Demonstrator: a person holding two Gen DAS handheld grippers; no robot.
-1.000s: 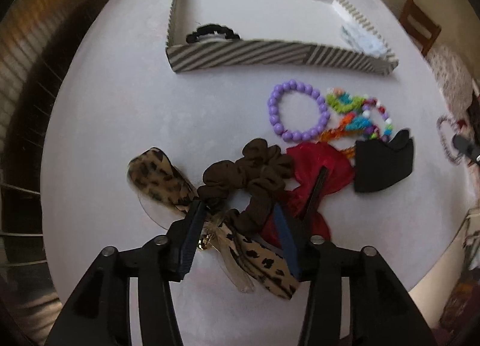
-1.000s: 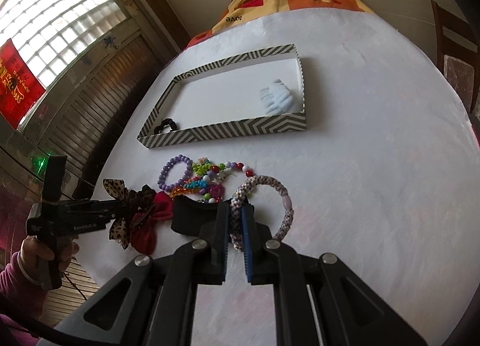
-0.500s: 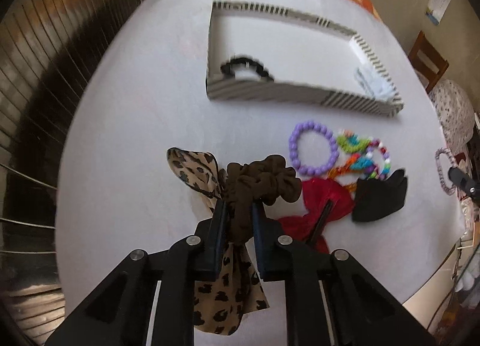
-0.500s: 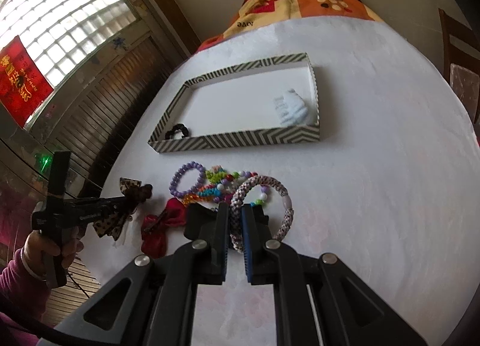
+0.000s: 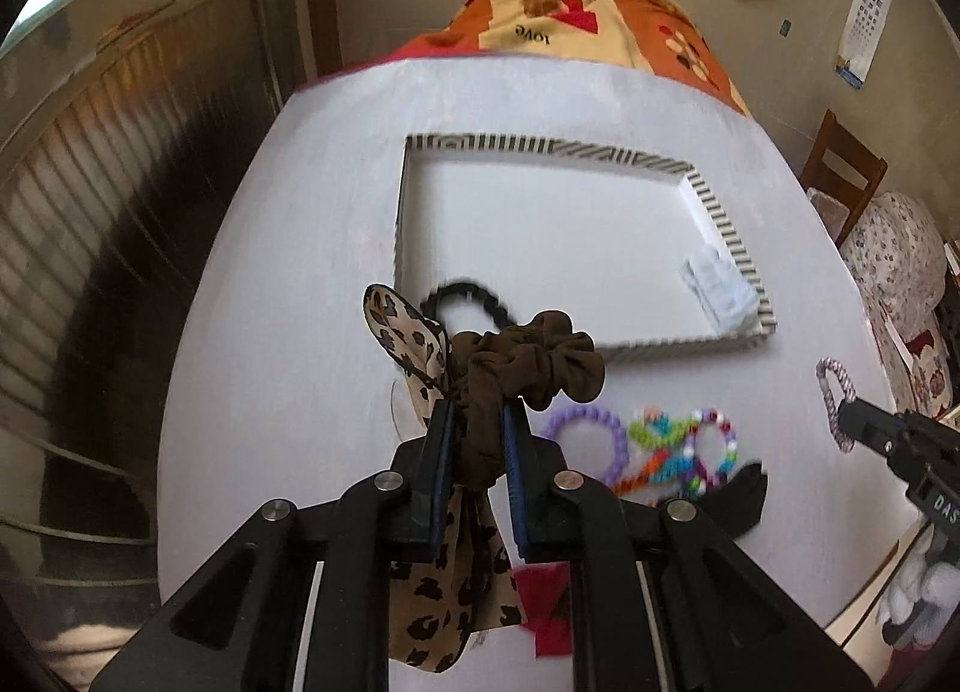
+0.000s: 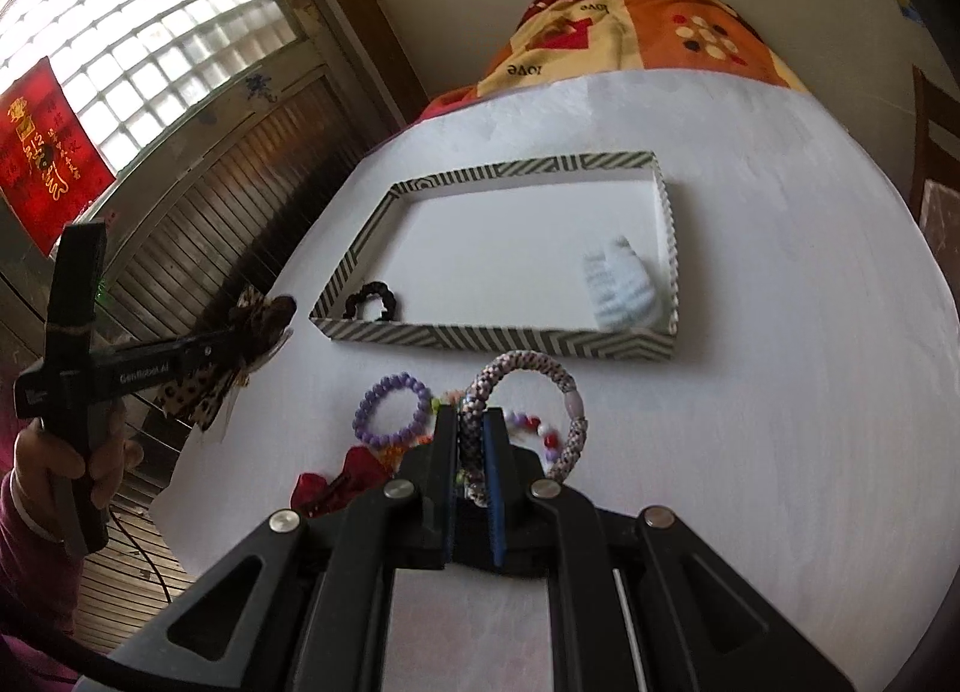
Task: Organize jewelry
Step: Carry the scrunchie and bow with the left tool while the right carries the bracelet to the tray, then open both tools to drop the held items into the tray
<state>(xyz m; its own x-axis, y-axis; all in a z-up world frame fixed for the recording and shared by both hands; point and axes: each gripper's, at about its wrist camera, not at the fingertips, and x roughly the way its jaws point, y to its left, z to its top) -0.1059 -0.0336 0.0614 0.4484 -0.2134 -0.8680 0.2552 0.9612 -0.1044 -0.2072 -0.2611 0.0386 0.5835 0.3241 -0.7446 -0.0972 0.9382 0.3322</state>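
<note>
1. White round table [image 5: 288, 368]: carries everything. The shallow rectangular tray with a black-and-white striped rim [image 5: 729, 230] lies on the far half, long axis running left to right. Inside it sit a black scrunchie [image 5: 465, 296] at the near-left corner and a pale ribbed item [image 5: 717, 287], too blurred to identify, at the right end.

2. My left gripper [image 5: 474, 428]: jaws narrow, clamped on a brown fabric scrunchie with leopard-print tails [image 5: 528, 362]. The scrunchie is off the table, bunched above the fingertips, the tails hanging below them.

3. My right gripper [image 6: 471, 431]: jaws nearly closed, pinching a speckled pink-and-white woven bangle [image 6: 540, 371]. The loop stands up and to the right of the fingertips, clear of the table.

4. Key relation: the tray lies straight ahead of both grippers, on the far side. The left load hangs just at the tray's near-left corner, close to the black scrunchie; I judge the left hand nearer to a drop. The bangle faces the middle of the near rim, still apart from it.

5. Left on the near table: purple bead bracelet [image 5: 585, 440], multicoloured bead bracelets [image 5: 684, 449], black fabric piece [image 5: 741, 497], red bow [image 6: 348, 473].
</note>
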